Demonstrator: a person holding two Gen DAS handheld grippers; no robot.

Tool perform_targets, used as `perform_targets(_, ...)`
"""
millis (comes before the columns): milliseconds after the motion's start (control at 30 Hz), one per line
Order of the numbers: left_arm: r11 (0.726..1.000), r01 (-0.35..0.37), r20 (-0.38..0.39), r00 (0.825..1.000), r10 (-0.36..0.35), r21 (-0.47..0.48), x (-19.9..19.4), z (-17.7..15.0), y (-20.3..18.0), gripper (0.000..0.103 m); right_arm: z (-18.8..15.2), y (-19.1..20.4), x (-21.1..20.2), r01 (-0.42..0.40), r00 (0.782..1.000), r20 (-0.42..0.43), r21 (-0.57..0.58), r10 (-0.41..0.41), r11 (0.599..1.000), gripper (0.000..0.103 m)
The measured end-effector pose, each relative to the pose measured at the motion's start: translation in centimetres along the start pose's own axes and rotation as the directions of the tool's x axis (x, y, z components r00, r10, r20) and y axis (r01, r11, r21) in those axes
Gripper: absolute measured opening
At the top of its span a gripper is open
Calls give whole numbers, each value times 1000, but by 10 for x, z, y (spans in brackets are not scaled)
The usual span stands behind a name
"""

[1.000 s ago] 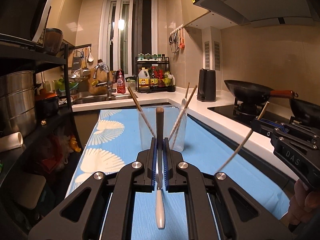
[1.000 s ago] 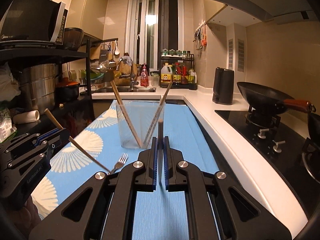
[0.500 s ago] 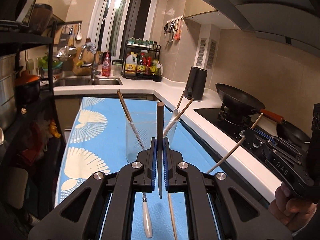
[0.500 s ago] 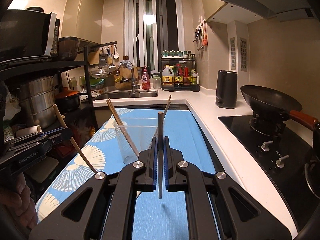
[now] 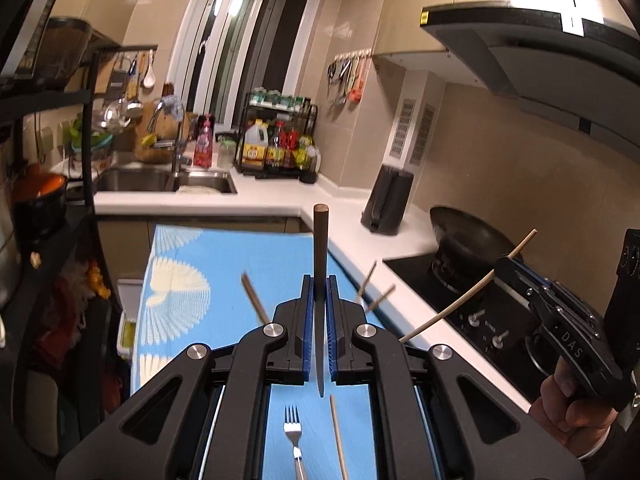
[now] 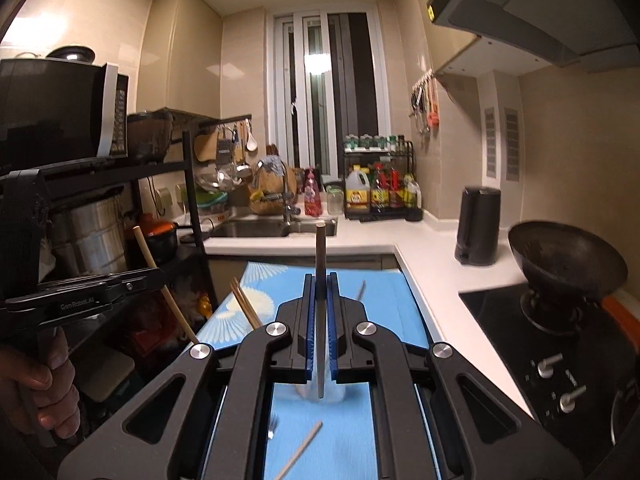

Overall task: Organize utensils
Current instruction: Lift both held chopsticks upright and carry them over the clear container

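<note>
Both tongs are clamped on a chopstick: left tongs (image 5: 320,320), right tongs (image 6: 320,320). Lower each tip-first into the glass cup (image 6: 326,390) mid-tabletop, avoiding the leaning sticks.

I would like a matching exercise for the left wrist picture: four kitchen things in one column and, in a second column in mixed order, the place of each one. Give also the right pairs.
Things:
1. fork
2. black kettle
3. wok
4. dark-ended chopstick

Places:
A. on the stove
B. clamped upright in the left tongs
C. lying on the blue mat
D. standing on the white counter

Pairs: 1-C, 2-D, 3-A, 4-B
</note>
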State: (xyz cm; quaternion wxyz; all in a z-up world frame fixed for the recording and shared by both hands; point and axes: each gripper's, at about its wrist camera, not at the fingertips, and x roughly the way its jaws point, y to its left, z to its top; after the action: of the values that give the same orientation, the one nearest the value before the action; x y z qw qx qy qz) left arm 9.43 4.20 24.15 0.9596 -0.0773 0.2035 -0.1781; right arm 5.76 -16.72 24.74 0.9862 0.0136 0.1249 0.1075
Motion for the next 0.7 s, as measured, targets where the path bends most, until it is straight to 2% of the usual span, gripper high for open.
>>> perform_targets(167,999,-12,57,998,10,34,18,37,-3,6,40,7,24,-30,998,46,-5,30,1000,6)
perform_targets(300,999,-30,13,999,30,25,63,44,4,6,51,9,59,-30,999,27,-9,30,1000,6)
perform_targets(500,996,-64,-111,991,71,62,130,22,11,6,27,6,117,-15,997,-82,-4,14,1000,5)
perform_targets(700,996,-57,-209,975,70,68,165,-3,19,6,-10,5,155,-12,981,-194,-28,7,1000,6)
